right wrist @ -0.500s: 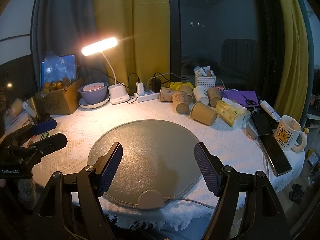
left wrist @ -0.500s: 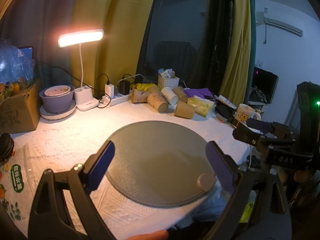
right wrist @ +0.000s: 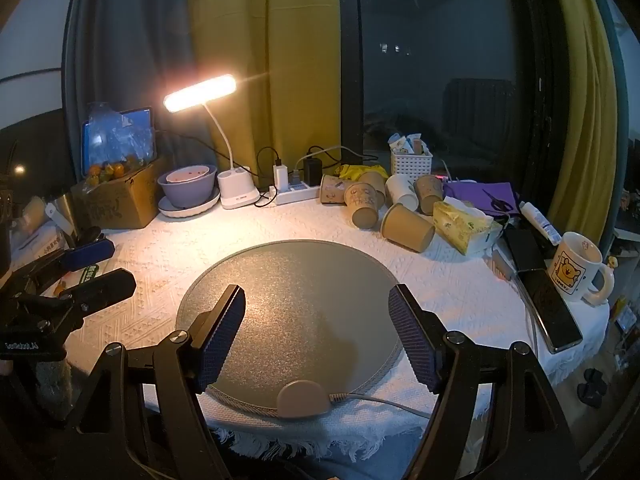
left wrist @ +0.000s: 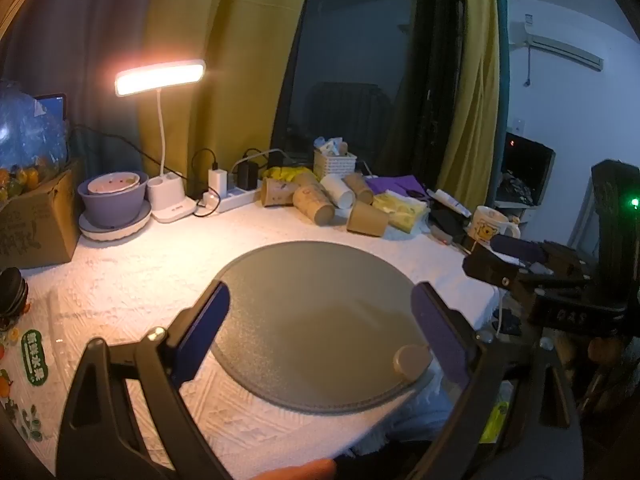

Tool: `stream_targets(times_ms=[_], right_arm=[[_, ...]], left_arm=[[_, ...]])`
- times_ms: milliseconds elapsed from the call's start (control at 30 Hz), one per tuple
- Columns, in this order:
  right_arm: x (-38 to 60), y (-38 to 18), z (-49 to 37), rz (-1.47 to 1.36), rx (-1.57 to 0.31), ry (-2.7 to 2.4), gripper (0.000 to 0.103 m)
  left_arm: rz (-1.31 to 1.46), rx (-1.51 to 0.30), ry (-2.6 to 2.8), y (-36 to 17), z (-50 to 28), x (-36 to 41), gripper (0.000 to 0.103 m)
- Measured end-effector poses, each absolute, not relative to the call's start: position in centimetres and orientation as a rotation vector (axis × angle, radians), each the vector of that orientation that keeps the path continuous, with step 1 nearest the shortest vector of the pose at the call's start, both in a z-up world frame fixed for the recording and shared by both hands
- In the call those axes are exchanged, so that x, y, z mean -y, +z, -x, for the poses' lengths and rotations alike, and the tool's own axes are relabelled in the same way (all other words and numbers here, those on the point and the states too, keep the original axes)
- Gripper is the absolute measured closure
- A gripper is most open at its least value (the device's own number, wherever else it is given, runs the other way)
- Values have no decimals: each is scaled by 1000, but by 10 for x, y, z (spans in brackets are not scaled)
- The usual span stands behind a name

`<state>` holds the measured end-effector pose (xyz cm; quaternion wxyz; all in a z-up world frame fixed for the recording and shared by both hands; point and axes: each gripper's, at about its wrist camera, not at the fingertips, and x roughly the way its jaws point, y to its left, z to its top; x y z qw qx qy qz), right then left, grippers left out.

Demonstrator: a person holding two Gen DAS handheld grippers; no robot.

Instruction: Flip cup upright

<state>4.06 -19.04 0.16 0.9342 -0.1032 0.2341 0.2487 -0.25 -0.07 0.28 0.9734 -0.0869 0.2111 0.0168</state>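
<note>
Several brown paper cups lie on their sides at the back of the table; the nearest cup (right wrist: 408,227) (left wrist: 367,219) lies beyond the far right edge of the round grey mat (right wrist: 296,288) (left wrist: 316,300). Another printed cup (right wrist: 362,205) (left wrist: 314,203) lies behind it. My left gripper (left wrist: 320,332) is open and empty over the mat's near side. My right gripper (right wrist: 316,332) is open and empty over the mat. The left gripper also shows at the left edge of the right wrist view (right wrist: 84,276); the right gripper shows at the right of the left wrist view (left wrist: 520,276).
A lit desk lamp (right wrist: 200,92), a purple bowl on a plate (right wrist: 188,188), a power strip (right wrist: 292,194), a cardboard box (right wrist: 116,200), a white basket (right wrist: 412,164), a tissue pack (right wrist: 464,224), a bear mug (right wrist: 576,268) and a phone (right wrist: 552,308) crowd the table's back and right.
</note>
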Motion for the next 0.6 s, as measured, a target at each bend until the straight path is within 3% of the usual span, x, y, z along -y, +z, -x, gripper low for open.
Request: stream_targets(times_ms=[600], right_arm=[[190, 2, -40, 214, -476, 507, 26]], left_arm=[[168, -421, 23, 1, 4, 1, 10]])
